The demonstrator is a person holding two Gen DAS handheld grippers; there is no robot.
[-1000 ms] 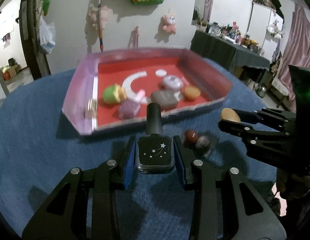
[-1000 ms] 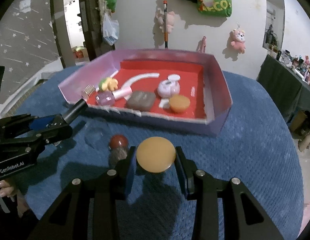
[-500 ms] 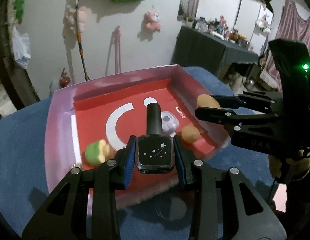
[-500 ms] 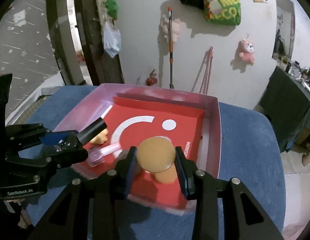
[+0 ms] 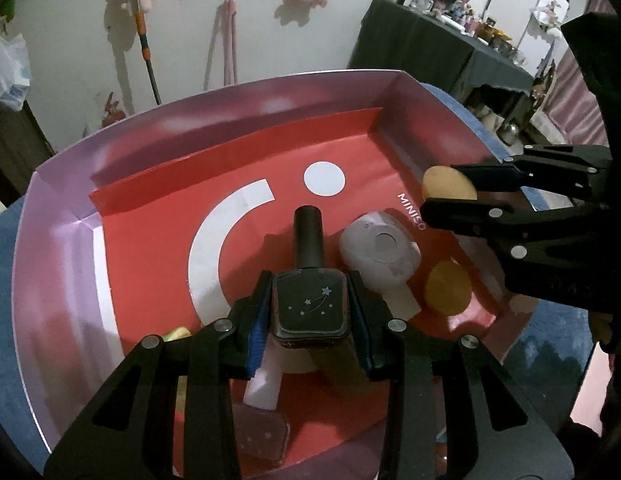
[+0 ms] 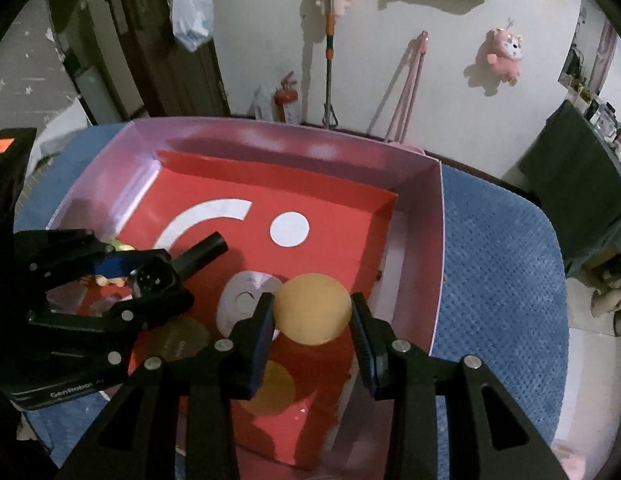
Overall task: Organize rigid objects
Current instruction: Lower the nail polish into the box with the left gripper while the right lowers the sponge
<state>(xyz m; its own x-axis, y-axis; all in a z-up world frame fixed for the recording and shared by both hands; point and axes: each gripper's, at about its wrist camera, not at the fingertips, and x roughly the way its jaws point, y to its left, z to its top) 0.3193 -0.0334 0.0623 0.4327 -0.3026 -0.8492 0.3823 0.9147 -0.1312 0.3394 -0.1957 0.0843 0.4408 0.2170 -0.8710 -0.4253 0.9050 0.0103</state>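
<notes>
My left gripper (image 5: pixel 310 312) is shut on a dark nail polish bottle (image 5: pixel 310 304) with small stars and a black cap, held above the red floor of the pink-walled box (image 5: pixel 70 208). My right gripper (image 6: pixel 312 320) is shut on a round orange disc (image 6: pixel 312 308), also over the box. In the right wrist view the left gripper (image 6: pixel 150 280) shows at the left with the bottle (image 6: pixel 154 278). In the left wrist view the right gripper (image 5: pixel 450 196) shows at the right with the disc (image 5: pixel 442 186).
Inside the box lie a white round gadget (image 5: pixel 380 252), another orange disc (image 5: pixel 448 288), a pink nail polish bottle (image 5: pixel 262 420) and a green-yellow toy (image 5: pixel 174 334). The box (image 6: pixel 414 240) rests on a blue textured cloth (image 6: pixel 498 280). A dark table (image 5: pixel 430 48) stands behind.
Both grippers moved forward from the blue cloth to over the box, each still holding its object. The box fills more of both views.
</notes>
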